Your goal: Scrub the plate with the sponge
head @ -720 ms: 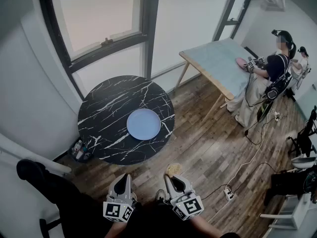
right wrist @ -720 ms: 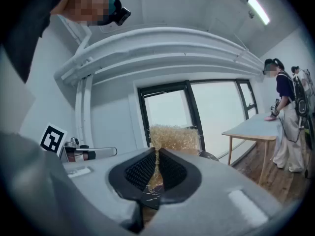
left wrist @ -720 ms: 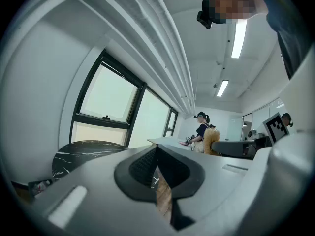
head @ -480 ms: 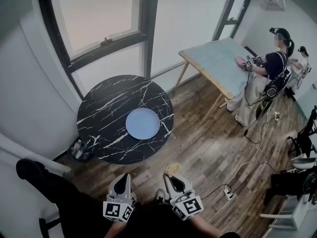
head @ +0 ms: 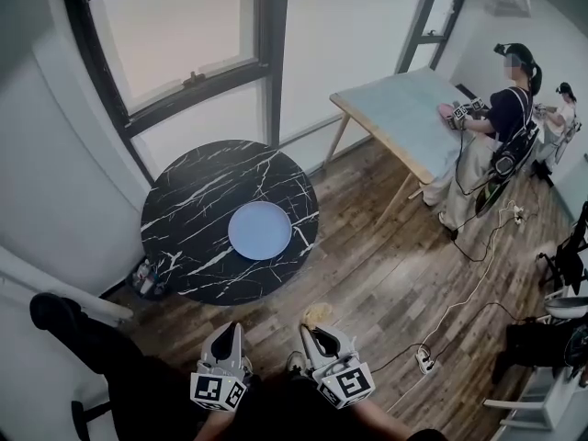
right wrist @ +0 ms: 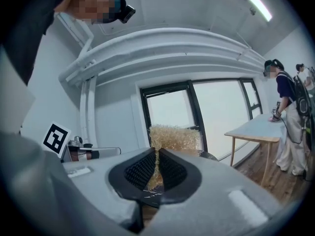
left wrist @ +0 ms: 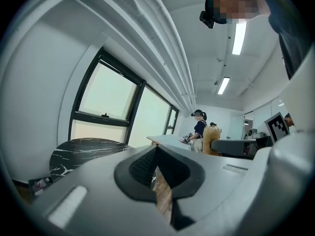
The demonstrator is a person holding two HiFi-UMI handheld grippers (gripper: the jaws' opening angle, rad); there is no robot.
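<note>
While the plate [head: 260, 230] lies well ahead of both pairs of jaws, on the round black table [head: 184, 186], we have not yet begun scrubbing. Our right gripper [head: 315, 331] is clenched on the straw-coloured sponge [head: 319, 314], whose bulk sticks out beyond the jaw tips. Our left gripper [head: 227, 333] is pinched together with nothing between its jaws. We judge the step in hand to be the approach. To do it well, we should hold the squeeze firm and tip the jaws downward over the plate's middle, so that sponge, not jaw tips, meets it. The left jaws would have to part before steadying the near rim.
</note>
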